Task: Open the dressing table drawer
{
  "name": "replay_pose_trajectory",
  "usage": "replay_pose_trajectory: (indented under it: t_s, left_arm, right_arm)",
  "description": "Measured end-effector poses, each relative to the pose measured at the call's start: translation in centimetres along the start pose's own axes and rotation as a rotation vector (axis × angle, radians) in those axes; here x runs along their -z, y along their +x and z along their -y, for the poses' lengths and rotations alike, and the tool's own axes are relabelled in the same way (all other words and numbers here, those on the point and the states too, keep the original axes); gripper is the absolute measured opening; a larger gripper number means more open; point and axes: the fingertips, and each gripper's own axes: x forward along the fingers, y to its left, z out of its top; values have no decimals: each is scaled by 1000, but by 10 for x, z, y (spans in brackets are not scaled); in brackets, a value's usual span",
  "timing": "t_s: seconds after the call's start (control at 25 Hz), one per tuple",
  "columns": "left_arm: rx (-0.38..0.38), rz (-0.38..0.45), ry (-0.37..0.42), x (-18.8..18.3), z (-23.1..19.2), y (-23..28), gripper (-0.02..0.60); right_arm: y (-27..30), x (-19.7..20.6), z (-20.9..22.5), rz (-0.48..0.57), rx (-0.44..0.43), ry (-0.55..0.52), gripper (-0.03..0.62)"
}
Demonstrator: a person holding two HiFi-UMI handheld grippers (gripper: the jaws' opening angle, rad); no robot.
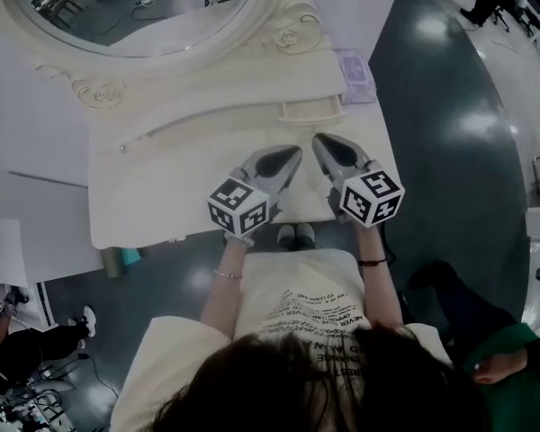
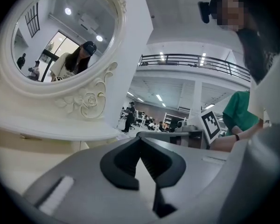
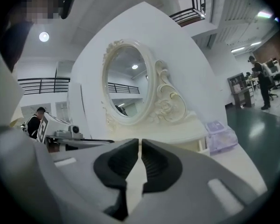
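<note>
Head view looks straight down on a cream dressing table (image 1: 162, 196) with a big oval mirror (image 1: 144, 7) in a carved rose frame at the back. Both grippers hover over the front half of the table top, side by side and angled toward each other, so their tips nearly meet in the middle.

Left tongs (image 1: 291, 154) are closed, with the tips touching in the left gripper view and nothing between them. Right tongs (image 1: 320, 142) are pinched almost together with just a sliver of a gap showing in the right gripper view, and they're empty too. Neither one is touching the furniture as far as I can see.

The drawer (image 1: 310, 110) is the small one tucked under the raised shelf below the mirror, at its right end. It sits just beyond the gripper tips, with bare table top between them. Its front looks like it sticks out a little from under the shelf, but I can't say for sure. Just past it, at the back right corner, there's a pale purple box (image 1: 355, 75) on the table.
</note>
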Motion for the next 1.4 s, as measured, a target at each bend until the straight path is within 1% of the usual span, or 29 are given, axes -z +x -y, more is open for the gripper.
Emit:
replay_pose_trajectory:
  t_s: [0.24, 0.48, 0.68, 1.4]
  left_arm:
    - [1, 34, 13, -10, 3, -8, -2]
    - [2, 69, 34, -24, 7, -11, -2]
    - [9, 77, 44, -28, 10, -11, -2]
    - [9, 74, 50, -28, 12, -12, -2]
  right_arm:
    - [-2, -21, -18, 50, -45, -43, 4]
    - [-3, -36, -28, 85, -78, -67, 3]
    - [-3, -39, -34, 94, -96, -85, 3]
    - [-5, -41, -34, 111, -105, -84, 3]
